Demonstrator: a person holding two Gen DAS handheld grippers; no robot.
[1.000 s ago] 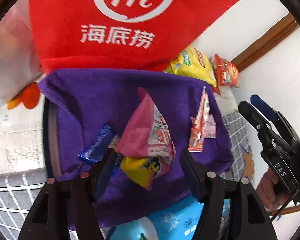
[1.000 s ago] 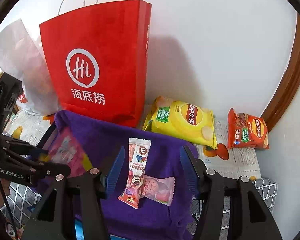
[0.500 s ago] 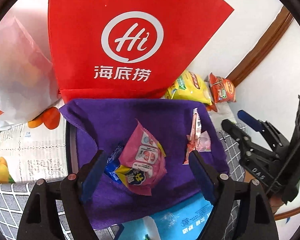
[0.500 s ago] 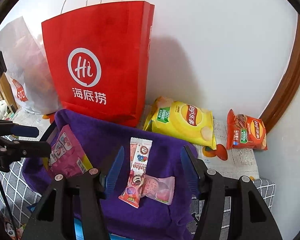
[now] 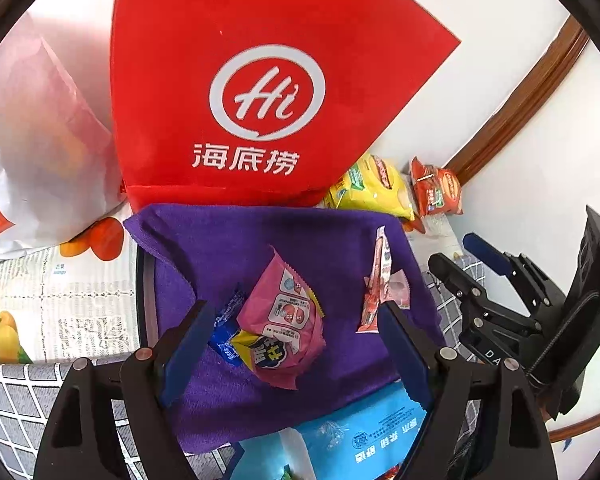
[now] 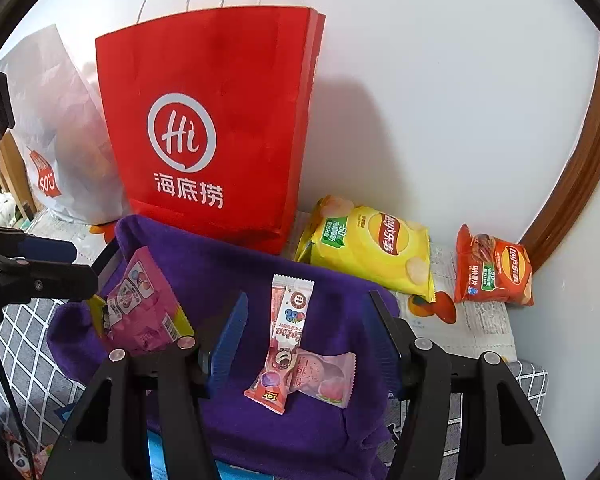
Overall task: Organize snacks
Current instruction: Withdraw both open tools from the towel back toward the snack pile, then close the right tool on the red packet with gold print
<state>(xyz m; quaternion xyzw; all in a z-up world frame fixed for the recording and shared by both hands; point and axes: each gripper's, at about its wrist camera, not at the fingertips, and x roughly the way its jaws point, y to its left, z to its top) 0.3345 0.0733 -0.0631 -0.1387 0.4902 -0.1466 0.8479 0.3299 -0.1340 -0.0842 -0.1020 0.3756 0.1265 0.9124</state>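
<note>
Purple cloth [image 6: 228, 264] covers a tray, and on it we count four snacks: one pink packet [image 5: 286, 322], one small blue wrapper [image 5: 223, 330] tucked under its left edge, one long pink stick pack [image 6: 286, 336], and one pale peach-print pouch [image 6: 324, 374] lying partly under that stick's lower end. Beyond the cloth, on the fruit-print paper covering the worktop [image 6: 480, 324], we see two crisp bags: one yellow [image 6: 368, 248] and one smaller orange-red [image 6: 494, 270], side by side near the wall. Two carrier bags stand behind: one red paper bag [image 6: 212, 120] touching the cloth's far edge and one white plastic bag [image 6: 56, 128] to its left. One light-blue pack [image 5: 364, 428] peeks from under the cloth's near edge.

Our left tongs [image 5: 296, 344] hang released above the pink packet, gripping nothing. Our right tongs [image 6: 306, 340] are also released, held over the stick pack and the pouch, empty.
</note>
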